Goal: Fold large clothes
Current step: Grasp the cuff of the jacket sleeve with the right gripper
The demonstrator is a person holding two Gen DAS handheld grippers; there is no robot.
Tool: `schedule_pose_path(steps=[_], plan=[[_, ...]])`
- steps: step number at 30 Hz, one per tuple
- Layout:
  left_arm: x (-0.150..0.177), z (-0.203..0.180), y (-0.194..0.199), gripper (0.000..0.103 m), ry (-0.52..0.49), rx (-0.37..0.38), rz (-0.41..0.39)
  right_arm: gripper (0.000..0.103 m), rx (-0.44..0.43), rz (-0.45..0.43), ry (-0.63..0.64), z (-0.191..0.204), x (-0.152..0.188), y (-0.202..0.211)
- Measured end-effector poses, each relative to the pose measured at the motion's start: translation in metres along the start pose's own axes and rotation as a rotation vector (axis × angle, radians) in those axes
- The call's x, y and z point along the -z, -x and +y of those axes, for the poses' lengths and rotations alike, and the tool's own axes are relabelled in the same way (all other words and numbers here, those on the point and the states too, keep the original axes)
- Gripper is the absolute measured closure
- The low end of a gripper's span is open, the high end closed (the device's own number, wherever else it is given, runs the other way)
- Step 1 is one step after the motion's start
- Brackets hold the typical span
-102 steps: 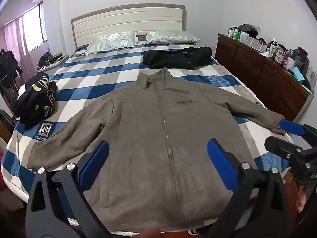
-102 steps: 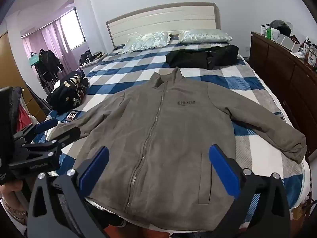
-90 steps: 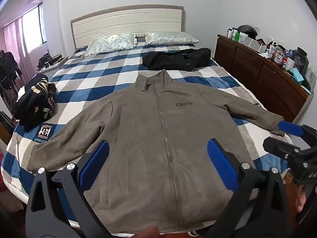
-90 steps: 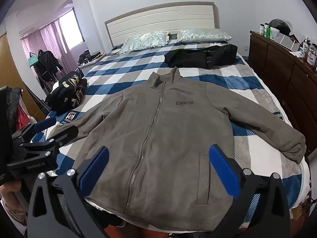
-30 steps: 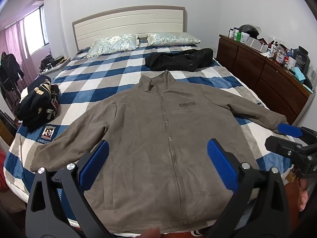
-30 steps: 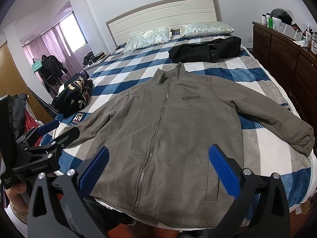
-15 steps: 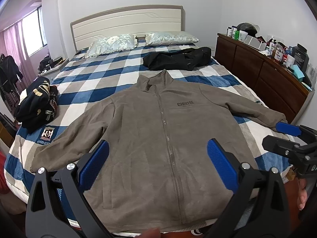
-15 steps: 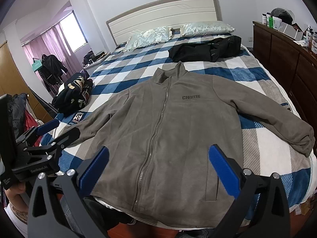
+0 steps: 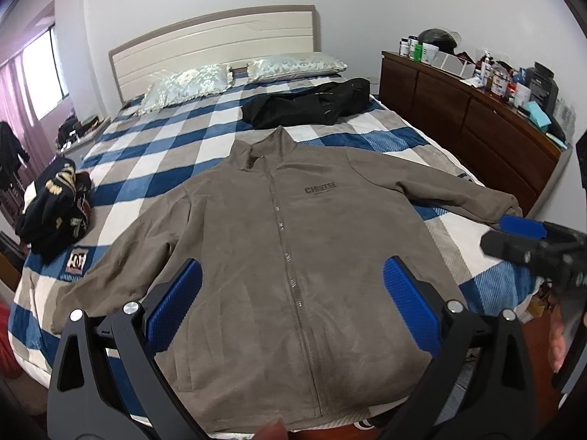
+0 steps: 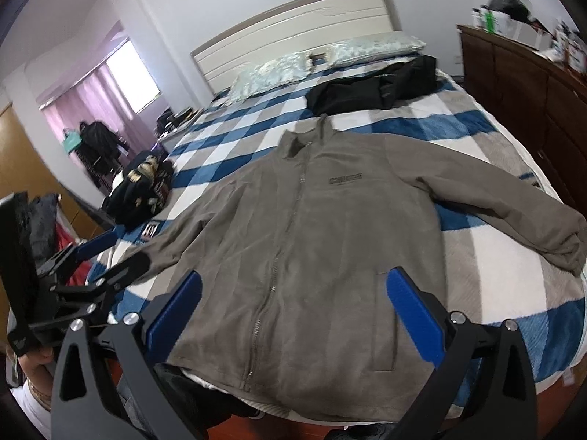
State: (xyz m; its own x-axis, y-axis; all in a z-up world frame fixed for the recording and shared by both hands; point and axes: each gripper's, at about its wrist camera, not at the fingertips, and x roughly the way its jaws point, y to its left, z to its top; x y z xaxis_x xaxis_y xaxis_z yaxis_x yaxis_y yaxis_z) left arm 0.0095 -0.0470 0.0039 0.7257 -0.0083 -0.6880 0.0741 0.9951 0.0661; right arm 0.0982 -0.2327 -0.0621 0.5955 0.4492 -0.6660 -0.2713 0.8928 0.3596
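A large grey-brown zip jacket (image 9: 293, 242) (image 10: 312, 242) lies flat and face up on the checked bed (image 9: 154, 161) (image 10: 477, 256), sleeves spread to both sides, collar toward the headboard. My left gripper (image 9: 291, 293) hovers open above the jacket's hem, nothing between its blue pads. My right gripper (image 10: 293, 297) is open too, above the hem and toward the jacket's right pocket. In the left wrist view the right gripper (image 9: 528, 234) shows at the right edge, beside the right sleeve's cuff. In the right wrist view the left gripper (image 10: 106, 253) shows at the left, near the left sleeve.
A black garment (image 9: 308, 104) lies near the two pillows (image 9: 183, 86). A dark bundle of clothes (image 9: 55, 201) sits at the bed's left edge. A wooden dresser (image 9: 473, 135) crowded with bottles runs along the right. A hand (image 10: 33, 359) holds the left gripper.
Both views tilt and shift a little. The right wrist view has rolled and blurred. The jacket lies as before and both grippers stay open.
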Motion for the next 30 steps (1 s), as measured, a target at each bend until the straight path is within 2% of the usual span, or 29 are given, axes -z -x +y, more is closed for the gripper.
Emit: schedule_pose_path(steps=[5,11,15,21,25,30], plan=[[-0.008,-0.026,-0.009,0.006,-0.036,0.052,-0.015,0.004,0.062,-0.053,-0.065,-0.061,-0.004,0.014],[-0.009,-0.072,-0.042,0.006,-0.082,0.139,0.000,0.004,0.199,-0.103,-0.168,-0.177,-0.008,0.030],[-0.005,-0.117,-0.073,0.006,-0.142,0.214,0.020,0.004,0.228,-0.145,-0.284,-0.257,-0.006,0.042],[0.016,-0.182,-0.126,0.006,-0.194,0.357,0.087,0.004,0.381,-0.100,-0.404,-0.367,0.001,0.026],[0.040,-0.220,-0.159,0.006,-0.225,0.416,0.121,0.004,0.385,-0.066,-0.502,-0.428,0.010,0.012],[0.069,-0.239,-0.189,0.006,-0.240,0.451,0.177,0.004,0.293,-0.072,-0.590,-0.472,0.014,-0.006]])
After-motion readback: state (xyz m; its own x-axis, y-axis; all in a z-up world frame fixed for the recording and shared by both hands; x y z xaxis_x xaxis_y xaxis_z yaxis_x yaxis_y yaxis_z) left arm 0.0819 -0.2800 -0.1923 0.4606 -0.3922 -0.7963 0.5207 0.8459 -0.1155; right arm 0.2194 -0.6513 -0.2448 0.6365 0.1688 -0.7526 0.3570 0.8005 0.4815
